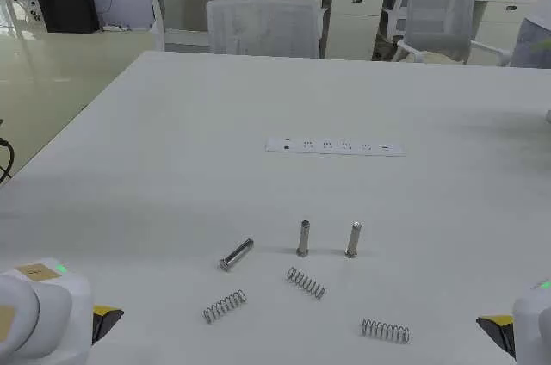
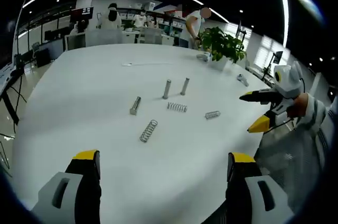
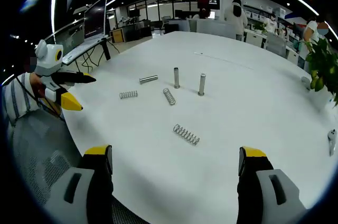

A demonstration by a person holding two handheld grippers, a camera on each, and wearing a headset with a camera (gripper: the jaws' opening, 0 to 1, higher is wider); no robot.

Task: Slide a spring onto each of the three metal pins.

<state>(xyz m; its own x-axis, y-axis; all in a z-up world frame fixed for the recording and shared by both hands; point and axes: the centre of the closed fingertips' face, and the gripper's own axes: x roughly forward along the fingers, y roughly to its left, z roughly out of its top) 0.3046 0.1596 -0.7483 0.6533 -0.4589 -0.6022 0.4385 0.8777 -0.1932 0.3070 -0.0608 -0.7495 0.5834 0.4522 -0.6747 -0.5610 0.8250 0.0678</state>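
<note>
Tabletop (image 1: 172, 141) white, springs (image 1: 306, 282) beside pins (image 1: 303, 238), chairs (image 1: 263, 27) behind, left gripper (image 2: 163, 156) wide, right gripper (image 3: 176, 152) wide

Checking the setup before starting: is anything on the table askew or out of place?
Yes: the left pin lies flat on its side, while the middle pin and the right pin stand upright.

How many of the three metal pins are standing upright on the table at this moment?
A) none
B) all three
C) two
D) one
C: in the head view the middle pin and the right pin stand upright, while the left pin lies on its side on the table.
</note>
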